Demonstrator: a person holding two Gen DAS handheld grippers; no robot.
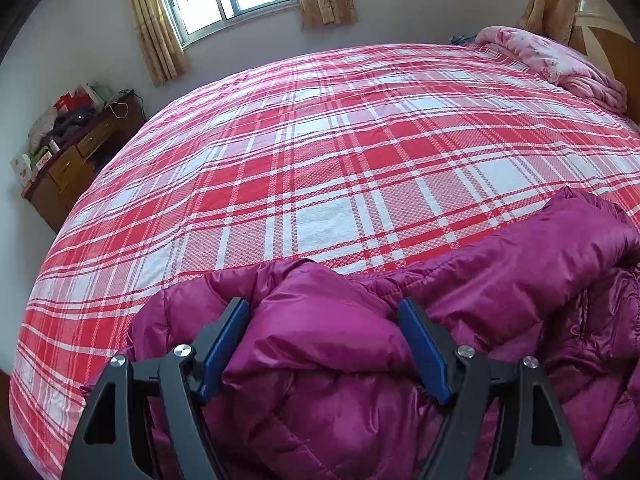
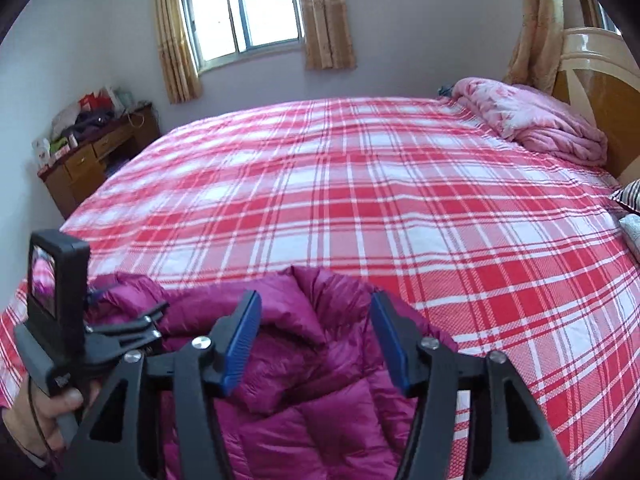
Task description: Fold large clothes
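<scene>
Left hand-held gripper point(image 1: 323, 320): black frame, blue pads, jaws wide, straddling a puffed fold of the magenta quilted down jacket point(image 1: 344, 364); whether the pads press it cannot be told.

Right hand-held gripper point(image 2: 316, 316): same build, jaws wide, nothing clamped, jacket fabric bunched below and between the fingers.

Jacket: one, crumpled at the bed's near edge, directly under both grippers.

Beyond, ahead: one bed under a red-and-white plaid cover point(image 1: 320, 152). Far right: one rumpled pink quilt point(image 2: 540, 120) by the headboard. Far left: one brown wooden cluttered bench point(image 2: 96, 160). One window point(image 2: 240, 12), far ahead.

Risks, judged: slippery shell fabric may slide out of a shallow pinch; a thick puffy fold may spring apart; grabbing several layers at once would drag the heap rather than spread it; jacket may slip off the near edge.
</scene>
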